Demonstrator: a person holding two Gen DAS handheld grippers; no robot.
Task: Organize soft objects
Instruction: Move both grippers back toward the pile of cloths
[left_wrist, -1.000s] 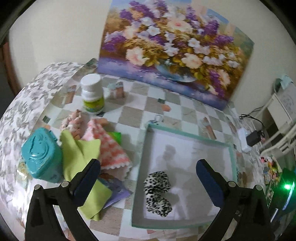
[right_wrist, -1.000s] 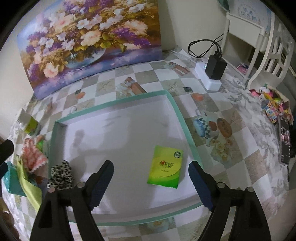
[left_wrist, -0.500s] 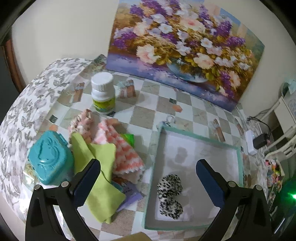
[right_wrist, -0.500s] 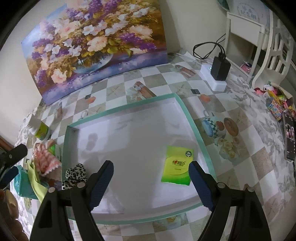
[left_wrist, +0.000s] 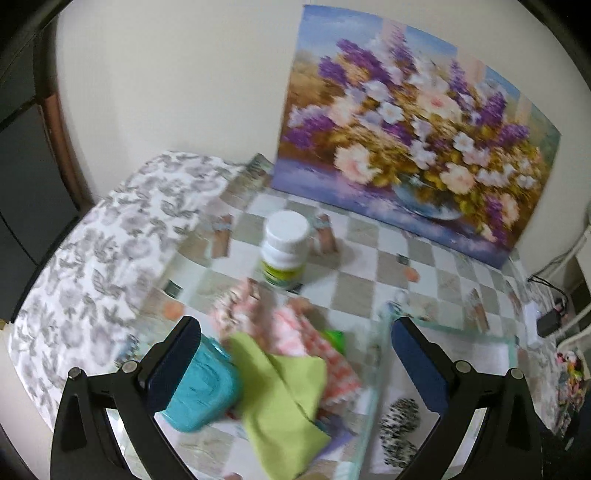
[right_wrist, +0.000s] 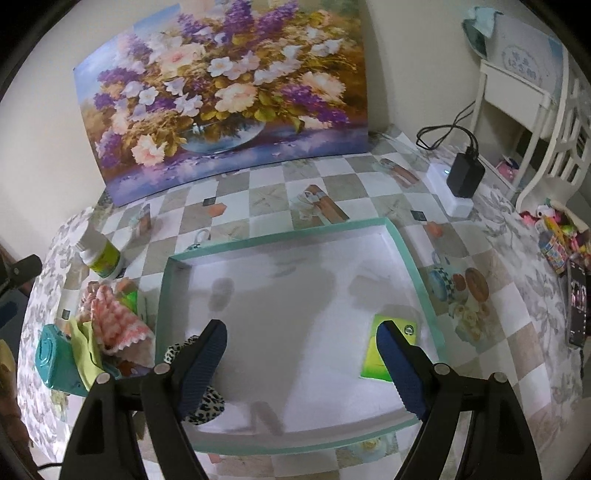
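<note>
A checked tablecloth (right_wrist: 332, 177) covers the table, and a big flower painting (right_wrist: 221, 92) leans against the far wall. A shallow white tray with a teal rim (right_wrist: 406, 251) lies on the near middle of the cloth. Inside it, a leopard-print pouch (right_wrist: 207, 402) sits at the near left corner, and a green packet (right_wrist: 376, 362) lies flat toward the near right side, well apart from the pouch.

Left of the tray, outside it, is a heap of soft things: a pink and white cloth (left_wrist: 317, 354) with a yellow-green cloth (left_wrist: 284, 398) draped over its near part. A teal box (left_wrist: 203, 387) lies just beside the heap on the left, touching the yellow-green cloth. Farther back stands a white bottle with a green label (left_wrist: 284, 251), upright and near the pink cloth. At the far right of the table a black charger (right_wrist: 464, 173) is plugged into a white block.

The left gripper (left_wrist: 295, 354) hangs above the heap, jaws spread wide, nothing between them. The right gripper (right_wrist: 301, 354) hangs above the tray, jaws likewise wide apart and empty; its right finger hides part of the green packet.
</note>
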